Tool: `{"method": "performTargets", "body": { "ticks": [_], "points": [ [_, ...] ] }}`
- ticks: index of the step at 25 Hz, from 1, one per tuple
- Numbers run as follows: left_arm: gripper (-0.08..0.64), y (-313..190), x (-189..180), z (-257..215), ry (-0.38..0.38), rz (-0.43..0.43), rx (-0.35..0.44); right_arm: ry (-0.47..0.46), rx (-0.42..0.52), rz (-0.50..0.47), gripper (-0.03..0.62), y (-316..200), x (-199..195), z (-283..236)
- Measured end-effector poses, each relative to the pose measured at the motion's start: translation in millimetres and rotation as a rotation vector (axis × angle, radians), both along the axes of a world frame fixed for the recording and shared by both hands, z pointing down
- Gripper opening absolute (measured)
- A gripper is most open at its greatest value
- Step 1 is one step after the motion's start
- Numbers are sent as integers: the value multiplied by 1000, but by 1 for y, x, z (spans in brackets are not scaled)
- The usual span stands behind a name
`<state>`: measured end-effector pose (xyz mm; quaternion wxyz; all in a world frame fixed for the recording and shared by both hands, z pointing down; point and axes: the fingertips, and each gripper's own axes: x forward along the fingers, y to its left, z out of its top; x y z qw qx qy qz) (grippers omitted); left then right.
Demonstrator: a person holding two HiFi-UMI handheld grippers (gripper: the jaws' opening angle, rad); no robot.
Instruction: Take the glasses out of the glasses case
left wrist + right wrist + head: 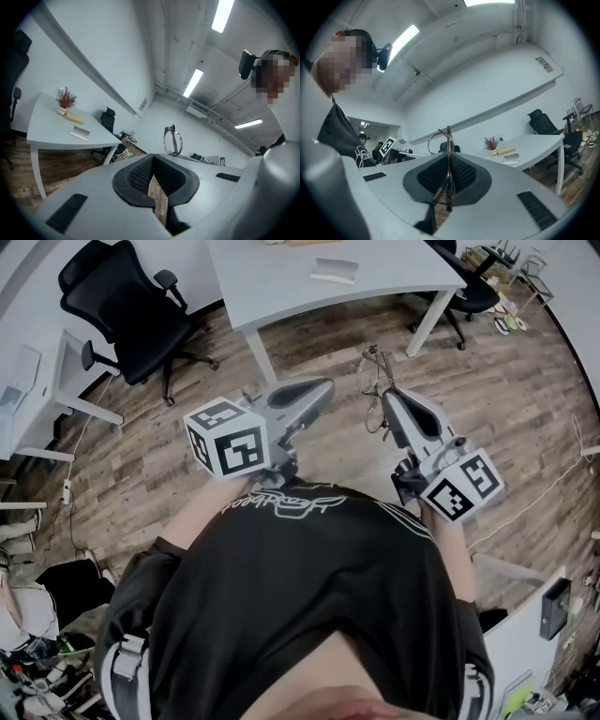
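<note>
Office with a wood-plank floor [525,390], a white desk [272,282] and a black office chair [127,306]. The right gripper [387,401] is clamped on the glasses [374,385], holding them in the air above the floor, away from the desk. They are thin wire-rimmed glasses with round lenses. They look light, springy and easily bent, so the frame seems safer to grip than a lens. The left gripper [321,388] is empty, its jaws nearly together. No glasses case is in view.

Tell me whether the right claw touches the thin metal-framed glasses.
Touching: the right gripper view shows the right claw clamped on the thin metal-framed glasses, frame between its pads.
</note>
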<state>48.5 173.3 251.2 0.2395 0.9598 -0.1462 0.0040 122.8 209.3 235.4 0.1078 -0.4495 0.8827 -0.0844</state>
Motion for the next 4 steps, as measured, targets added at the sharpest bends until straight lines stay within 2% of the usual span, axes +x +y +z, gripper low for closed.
{"method": "performTargets", "body": {
  "ticks": [4],
  "points": [
    [6, 0, -1, 2, 2, -2, -3, 5, -2, -1, 20, 0, -1, 1]
  ]
}}
